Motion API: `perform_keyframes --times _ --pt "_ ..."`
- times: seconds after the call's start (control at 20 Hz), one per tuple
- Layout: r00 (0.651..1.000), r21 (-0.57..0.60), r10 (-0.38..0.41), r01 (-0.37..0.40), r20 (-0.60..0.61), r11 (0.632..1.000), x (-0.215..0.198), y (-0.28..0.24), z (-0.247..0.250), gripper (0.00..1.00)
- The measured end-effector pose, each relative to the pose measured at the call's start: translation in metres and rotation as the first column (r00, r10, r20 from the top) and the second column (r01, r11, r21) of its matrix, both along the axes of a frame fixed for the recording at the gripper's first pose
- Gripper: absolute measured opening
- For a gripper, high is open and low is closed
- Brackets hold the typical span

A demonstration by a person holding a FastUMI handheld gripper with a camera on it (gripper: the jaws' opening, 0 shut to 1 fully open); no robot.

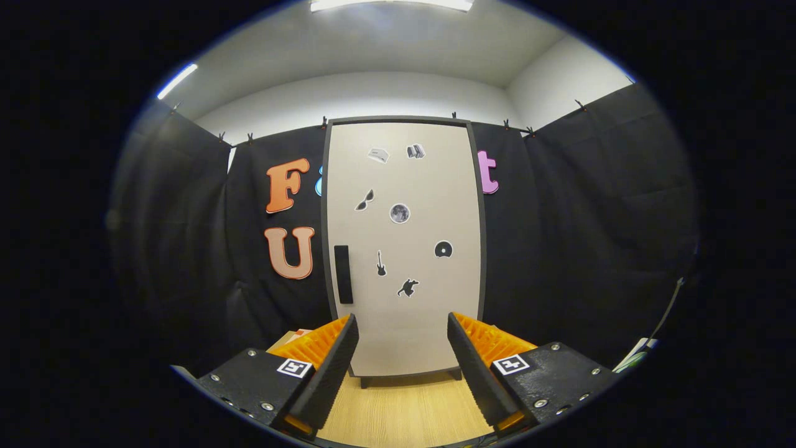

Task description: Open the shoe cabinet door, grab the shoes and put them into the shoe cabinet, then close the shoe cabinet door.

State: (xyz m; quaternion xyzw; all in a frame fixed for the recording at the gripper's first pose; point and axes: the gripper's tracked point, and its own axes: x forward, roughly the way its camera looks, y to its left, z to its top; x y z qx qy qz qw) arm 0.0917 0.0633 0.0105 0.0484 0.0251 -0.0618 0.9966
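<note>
Gripper view: a sliver of something pale and orange (297, 335) is glimpsed just left of the left finger, too hidden to be named. The gripper (403, 326) is held released, its fingers spread wide with nothing between them, and it is squared up to the cabinet (403, 186), which is seen beyond the fingers, well apart from them. This stance is judged to be an approach: the fingers are kept apart so that the handle (343, 274) can be taken between them. The handle, a dark upright bar, is set on the door's left side at mid-height, so the hinge is presumably on the right and the gripper will have to be carried leftward. The door is shut flush within its dark frame; it is pale beige, tall, and dotted with small stickers (399, 213). The cabinet is stood on short feet on the wooden floor (398, 410), against the black cloth (559, 236). At far right a cable (665, 314) is seen hanging
</note>
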Motion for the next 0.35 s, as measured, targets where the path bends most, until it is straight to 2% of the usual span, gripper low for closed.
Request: perform_keyframes --times 0.35 --pt "1.000 0.008 -0.001 0.001 0.003 1.000 -0.0034 -0.0037 0.0007 0.91"
